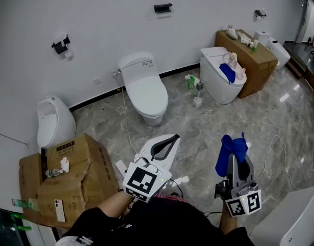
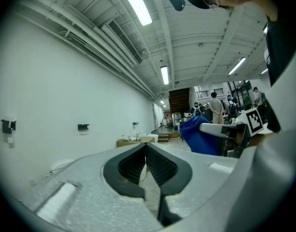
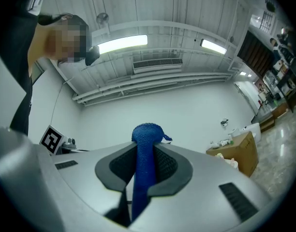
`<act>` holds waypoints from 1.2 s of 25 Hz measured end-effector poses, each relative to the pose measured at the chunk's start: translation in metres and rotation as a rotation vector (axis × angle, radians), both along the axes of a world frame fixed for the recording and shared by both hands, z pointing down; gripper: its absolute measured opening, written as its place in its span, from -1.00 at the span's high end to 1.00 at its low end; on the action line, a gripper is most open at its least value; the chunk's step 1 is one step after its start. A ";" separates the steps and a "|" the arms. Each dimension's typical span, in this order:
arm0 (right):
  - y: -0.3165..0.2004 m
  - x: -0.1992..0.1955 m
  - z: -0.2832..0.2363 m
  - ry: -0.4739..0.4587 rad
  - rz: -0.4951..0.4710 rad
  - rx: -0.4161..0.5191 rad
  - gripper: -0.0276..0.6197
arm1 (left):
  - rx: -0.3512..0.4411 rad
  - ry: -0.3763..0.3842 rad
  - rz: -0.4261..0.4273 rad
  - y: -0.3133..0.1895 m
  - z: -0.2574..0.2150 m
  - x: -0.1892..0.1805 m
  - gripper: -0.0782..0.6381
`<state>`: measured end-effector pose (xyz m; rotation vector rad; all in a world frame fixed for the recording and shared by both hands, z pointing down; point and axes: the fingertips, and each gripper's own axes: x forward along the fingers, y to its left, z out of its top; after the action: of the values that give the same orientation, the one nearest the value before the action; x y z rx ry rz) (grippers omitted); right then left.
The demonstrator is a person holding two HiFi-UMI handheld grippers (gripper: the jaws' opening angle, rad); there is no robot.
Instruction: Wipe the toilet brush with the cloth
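While left gripper is closed (empty) — right gripper pinches cloth.

Setting: mock bathroom bay inside a large industrial hall, not a home.
- Three toilets along one white wall: centre, upper right, left.
- Wall holder top centre.
- Grey marble-pattern floor.
- Cardboard boxes lower left and upper right.
- Exposed ceiling, strip lights, vent duct.
- People standing in an open area at right of the left gripper view.
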<state>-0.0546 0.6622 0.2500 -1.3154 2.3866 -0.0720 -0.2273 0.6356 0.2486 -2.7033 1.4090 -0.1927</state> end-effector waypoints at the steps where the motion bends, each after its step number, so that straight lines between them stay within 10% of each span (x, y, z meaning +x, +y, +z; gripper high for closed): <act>1: -0.002 0.003 0.001 -0.001 0.000 -0.002 0.72 | 0.001 -0.007 -0.004 0.000 0.000 0.002 0.76; 30: -0.112 0.018 0.008 0.029 0.052 0.000 0.72 | 0.027 0.020 0.164 -0.137 0.009 0.044 0.76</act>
<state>-0.0365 0.5505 0.2579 -1.3868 2.3750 -0.0382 -0.1834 0.4982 0.2580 -2.7885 1.1770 -0.1340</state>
